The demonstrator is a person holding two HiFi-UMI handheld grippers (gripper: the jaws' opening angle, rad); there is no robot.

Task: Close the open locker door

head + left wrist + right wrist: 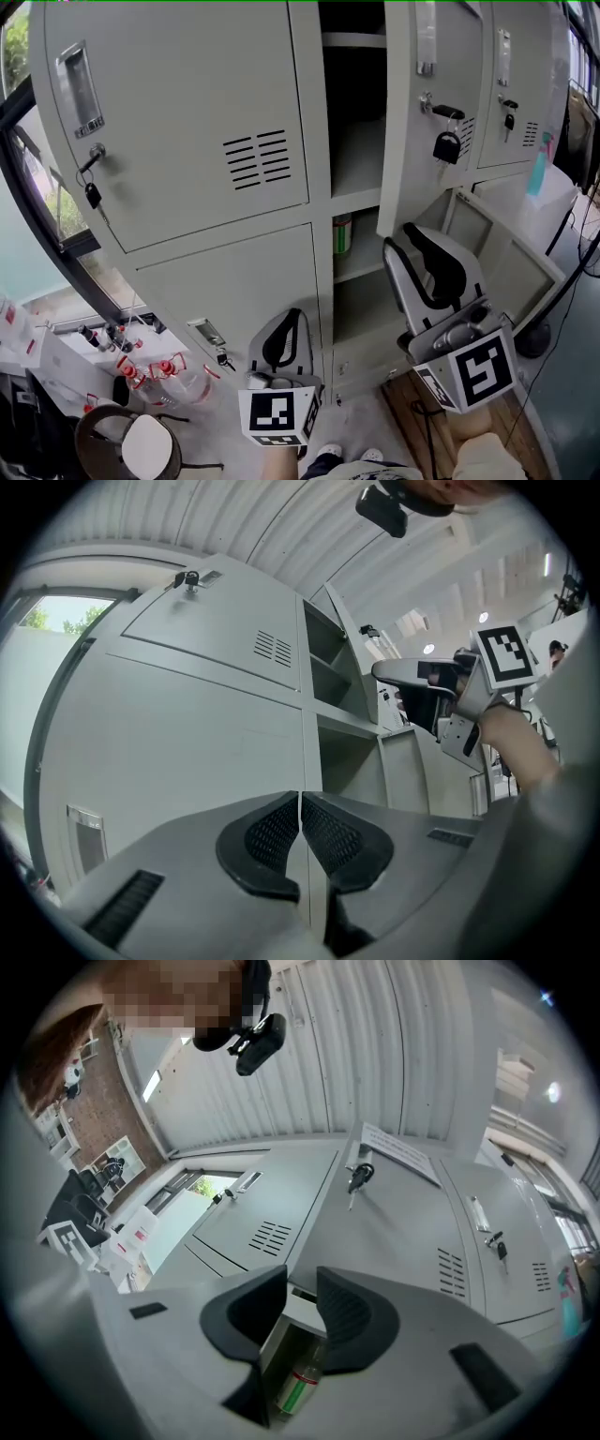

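Left gripper (pixel 300 803): jaws together, empty. Right gripper (pixel 301 1288): jaws slightly apart, empty. Door (pixel 405 141) open. Bottle (pixel 298 1387) shows in right gripper view, not left's.

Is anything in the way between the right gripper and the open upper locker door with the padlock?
Nothing visible. The right gripper, jaws apart and empty, sits right under the upper door's bottom edge in the head view; the padlock hangs higher on the door's face.
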